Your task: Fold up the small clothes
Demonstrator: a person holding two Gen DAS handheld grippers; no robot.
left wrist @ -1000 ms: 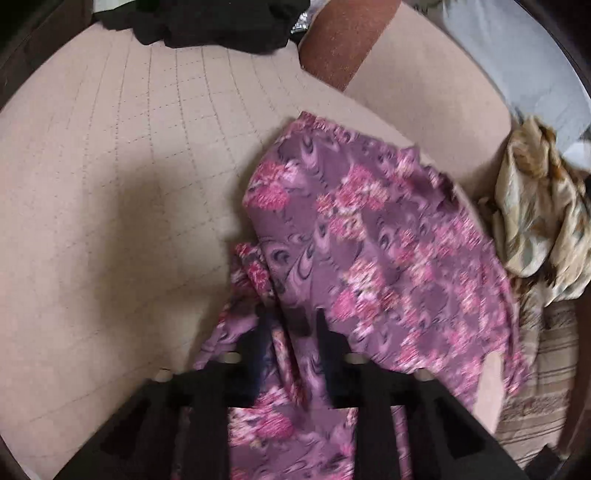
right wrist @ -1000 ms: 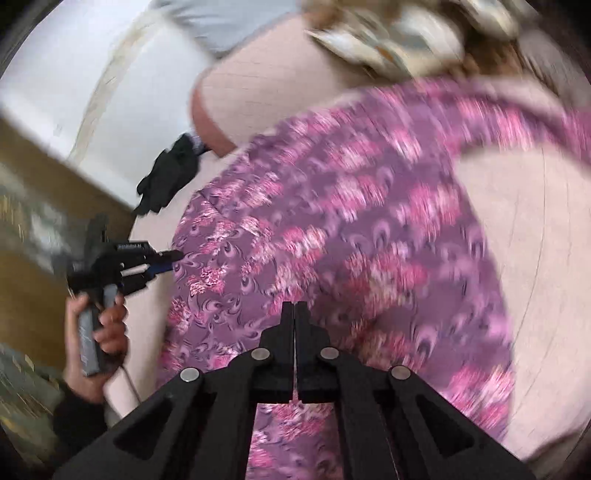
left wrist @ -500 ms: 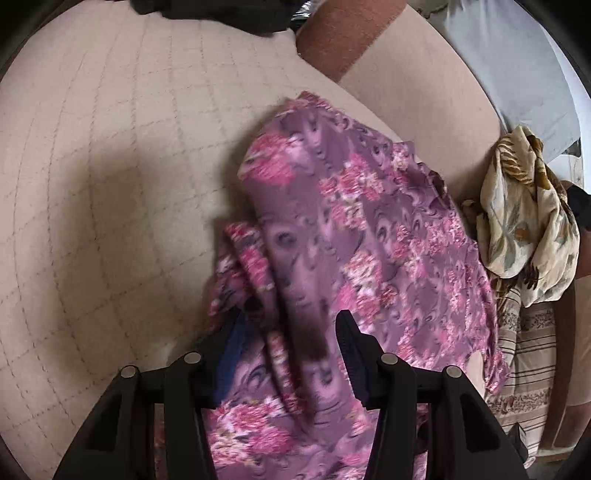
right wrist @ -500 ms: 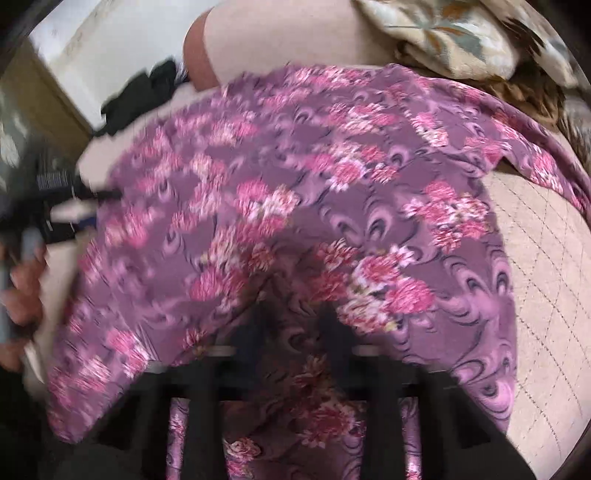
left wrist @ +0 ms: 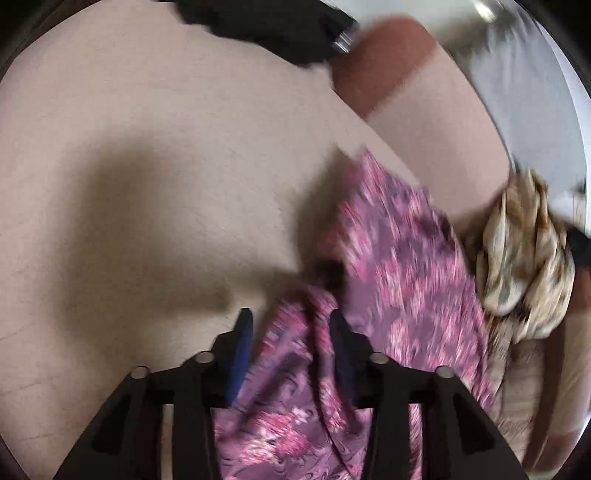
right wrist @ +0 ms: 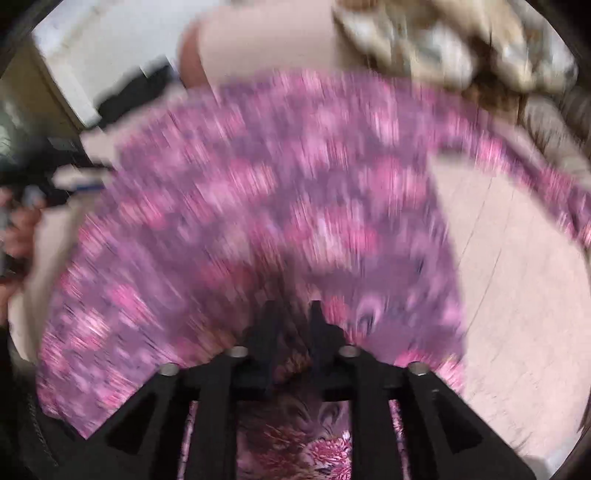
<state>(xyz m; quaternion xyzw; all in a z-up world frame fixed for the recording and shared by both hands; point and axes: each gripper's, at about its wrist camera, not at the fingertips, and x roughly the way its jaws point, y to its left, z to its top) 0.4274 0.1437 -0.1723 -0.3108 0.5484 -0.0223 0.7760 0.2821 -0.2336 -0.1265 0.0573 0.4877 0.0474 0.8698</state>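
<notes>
A purple garment with pink flowers lies spread on a beige quilted cushion. My left gripper is open, its two fingers standing wide on either side of a bunched fold of the garment. In the right wrist view the same garment fills the frame, blurred by motion. My right gripper has its fingers slightly apart with cloth between them; the blur hides whether they pinch it. The left gripper and the hand holding it show at the far left of the right wrist view.
A black garment lies at the far end of the cushion. A cream and brown patterned cloth is heaped to the right, beside the sofa's backrest. It also shows in the right wrist view.
My left gripper went from shut on the garment's fold to open. My right gripper's fingers parted from fully shut and moved low onto the cloth. Both views are now motion-blurred.
</notes>
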